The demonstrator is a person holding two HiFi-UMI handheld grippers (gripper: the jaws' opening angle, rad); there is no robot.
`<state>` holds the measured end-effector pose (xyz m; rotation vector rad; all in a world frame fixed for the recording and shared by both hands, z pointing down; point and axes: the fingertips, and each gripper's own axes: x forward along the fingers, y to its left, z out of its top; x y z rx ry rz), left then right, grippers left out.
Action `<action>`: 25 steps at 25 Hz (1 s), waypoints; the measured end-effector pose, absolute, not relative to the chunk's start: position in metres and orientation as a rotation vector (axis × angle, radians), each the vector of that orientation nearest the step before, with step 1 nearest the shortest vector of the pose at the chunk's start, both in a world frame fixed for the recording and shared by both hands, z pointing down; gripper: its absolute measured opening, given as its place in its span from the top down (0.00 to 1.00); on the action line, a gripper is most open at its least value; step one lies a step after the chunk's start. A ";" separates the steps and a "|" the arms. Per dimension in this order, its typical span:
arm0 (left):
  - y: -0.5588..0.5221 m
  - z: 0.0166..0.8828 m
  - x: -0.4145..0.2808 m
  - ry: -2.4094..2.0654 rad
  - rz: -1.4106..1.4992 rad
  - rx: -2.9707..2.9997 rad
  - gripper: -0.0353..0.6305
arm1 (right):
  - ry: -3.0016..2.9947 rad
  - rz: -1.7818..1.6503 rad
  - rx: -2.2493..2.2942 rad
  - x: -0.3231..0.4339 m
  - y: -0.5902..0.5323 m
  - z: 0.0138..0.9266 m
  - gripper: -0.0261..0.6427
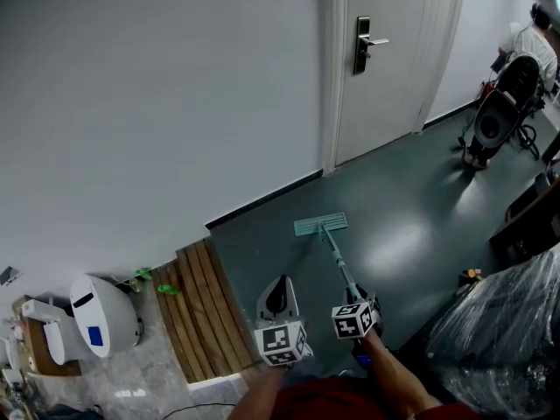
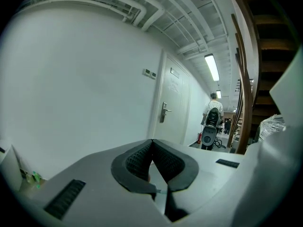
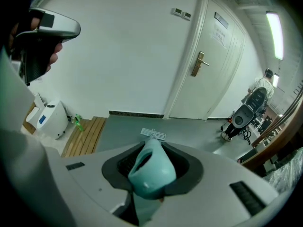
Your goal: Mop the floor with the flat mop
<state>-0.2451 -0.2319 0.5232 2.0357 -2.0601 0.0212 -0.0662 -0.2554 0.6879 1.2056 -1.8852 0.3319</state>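
While its teal head lies flat on the grey floor (image 1: 394,199) a little short of the wall, the one flat mop (image 1: 320,224) slants its single pole back to the right gripper (image 1: 357,300), whose two jaws are clamped on the teal handle end. The left gripper (image 1: 279,287), just beside it and apart from the pole, has its jaws pressed together on nothing. One wooden slat mat (image 1: 199,309) lies to the left. One white door (image 1: 376,51) stands beyond, and one person (image 1: 534,42) is far off at the right.
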 end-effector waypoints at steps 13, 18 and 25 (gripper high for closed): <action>-0.300 0.536 -0.286 -1.987 0.048 2.080 0.93 | -1.861 0.358 1.258 -0.113 -0.326 0.696 0.79; -0.349 0.537 -0.285 -2.002 0.058 2.068 0.93 | -1.870 0.366 1.257 -0.108 -0.376 0.696 0.79; -0.408 0.534 -0.274 -1.997 0.067 2.060 0.93 | -1.903 0.373 1.242 -0.104 -0.434 0.686 0.79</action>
